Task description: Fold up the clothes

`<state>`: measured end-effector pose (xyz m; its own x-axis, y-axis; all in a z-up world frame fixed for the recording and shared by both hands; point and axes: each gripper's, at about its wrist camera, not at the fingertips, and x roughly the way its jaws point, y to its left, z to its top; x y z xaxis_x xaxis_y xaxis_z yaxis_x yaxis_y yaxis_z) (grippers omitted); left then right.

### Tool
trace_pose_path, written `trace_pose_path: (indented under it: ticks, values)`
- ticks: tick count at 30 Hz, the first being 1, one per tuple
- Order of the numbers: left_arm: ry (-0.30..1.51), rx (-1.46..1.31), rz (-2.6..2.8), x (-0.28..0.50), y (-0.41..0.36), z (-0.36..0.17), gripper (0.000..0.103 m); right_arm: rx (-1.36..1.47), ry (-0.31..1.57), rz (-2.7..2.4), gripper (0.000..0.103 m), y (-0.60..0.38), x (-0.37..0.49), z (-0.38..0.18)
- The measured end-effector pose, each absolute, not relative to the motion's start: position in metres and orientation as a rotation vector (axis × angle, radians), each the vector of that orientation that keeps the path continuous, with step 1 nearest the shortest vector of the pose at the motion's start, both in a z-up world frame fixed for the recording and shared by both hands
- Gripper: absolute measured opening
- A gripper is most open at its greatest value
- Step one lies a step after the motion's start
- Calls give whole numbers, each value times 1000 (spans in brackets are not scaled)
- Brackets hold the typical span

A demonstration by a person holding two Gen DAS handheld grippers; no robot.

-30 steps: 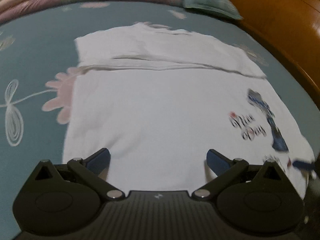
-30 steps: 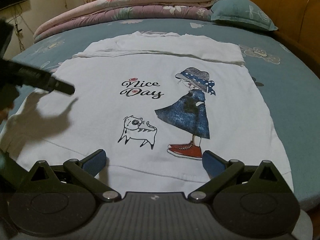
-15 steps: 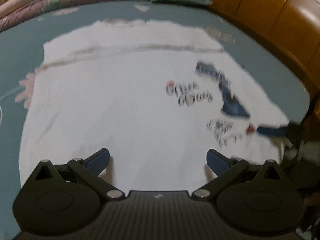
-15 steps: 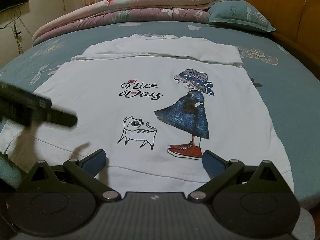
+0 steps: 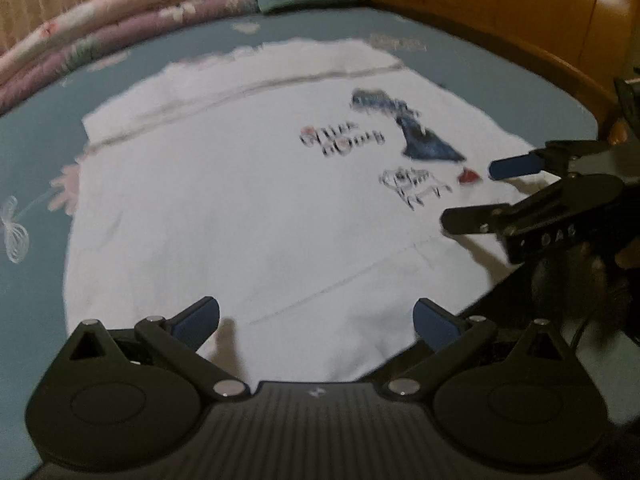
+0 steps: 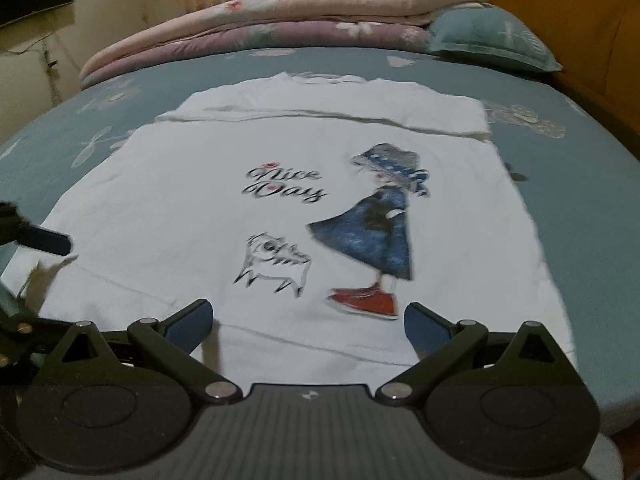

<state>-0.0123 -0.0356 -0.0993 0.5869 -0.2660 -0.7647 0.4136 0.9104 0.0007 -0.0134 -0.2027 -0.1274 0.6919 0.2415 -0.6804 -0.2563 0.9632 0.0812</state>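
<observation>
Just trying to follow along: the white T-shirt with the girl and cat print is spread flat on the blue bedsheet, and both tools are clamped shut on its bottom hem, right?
Not quite. The white T-shirt with the girl and cat print does lie spread on the blue bedsheet, but both tools are open. The right tool in the right wrist view and the left tool in the left wrist view have fingers wide apart at the hem, gripping nothing.

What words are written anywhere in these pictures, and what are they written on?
"Nice Day" in curly black script, on the white T-shirt, left of the printed girl in the right wrist view.
"OAS", perhaps: pale letters on the right gripper body in the left wrist view, too blurred to be sure.
Shirt script in the left wrist view: too blurred to read.
Pillow: only a faint pale mark, unreadable.
</observation>
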Motion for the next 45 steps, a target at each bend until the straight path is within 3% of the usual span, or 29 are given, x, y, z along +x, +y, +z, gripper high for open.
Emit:
trace_pose_path:
  ticks: [6,14,19,24,31,45]
  values:
    - [931,32,-373,3,-18,-108,102,-24,751,290,103,-201,-12,-118]
    - [838,186,-431,-16,-30,-95,102,-160,739,287,103,-200,-20,-110]
    - [789,374,-445,-20,-41,-89,102,-380,724,391,103,-192,-31,-103]
    - [798,419,-471,-23,-39,-85,102,-575,767,616,103,-168,-44,-111]
    - [791,429,-466,-34,-36,-84,102,-861,671,553,103,-127,-51,-140]
    - [720,573,-446,-37,-58,-99,102,-763,542,443,103,-139,-47,-99]
